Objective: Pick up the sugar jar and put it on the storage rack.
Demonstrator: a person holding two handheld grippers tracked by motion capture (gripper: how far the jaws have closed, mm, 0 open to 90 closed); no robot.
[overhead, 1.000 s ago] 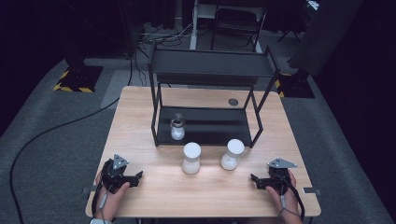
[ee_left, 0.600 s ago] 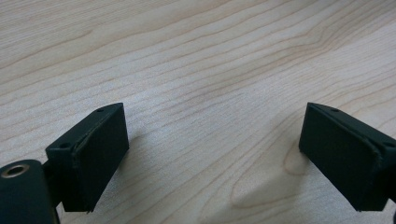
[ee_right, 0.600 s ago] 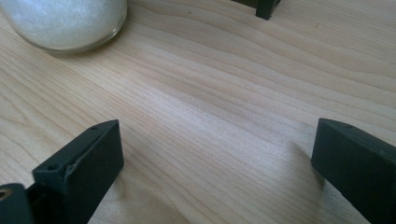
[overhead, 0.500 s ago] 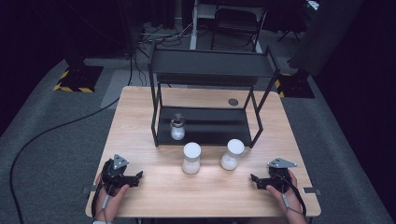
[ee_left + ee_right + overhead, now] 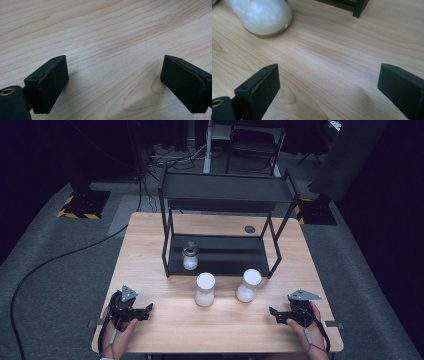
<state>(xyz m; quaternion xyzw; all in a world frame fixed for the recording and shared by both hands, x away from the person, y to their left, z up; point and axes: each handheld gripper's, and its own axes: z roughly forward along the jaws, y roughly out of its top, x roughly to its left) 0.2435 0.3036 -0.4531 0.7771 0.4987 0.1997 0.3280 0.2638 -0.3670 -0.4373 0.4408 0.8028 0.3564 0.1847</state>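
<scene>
Both hand-held grippers parked low at the near edge of the tabletop [image 5: 165,245], jaws spread, nothing pinched.

Left hand-held gripper [image 5: 145,308] is held near the left corner; right hand-held gripper [image 5: 274,312] has its jaws just eased in slightly, still empty, and is aimed toward the right white jar [image 5: 248,285], likely next pick. A square, level approach around the jar body below the lid is advised. Counted: two white-lidded jars, the left white jar [image 5: 205,289] beside it, both before the black shelf rack [image 5: 225,195]; one small dark-capped jar [image 5: 189,256] on its lower shelf.
</scene>
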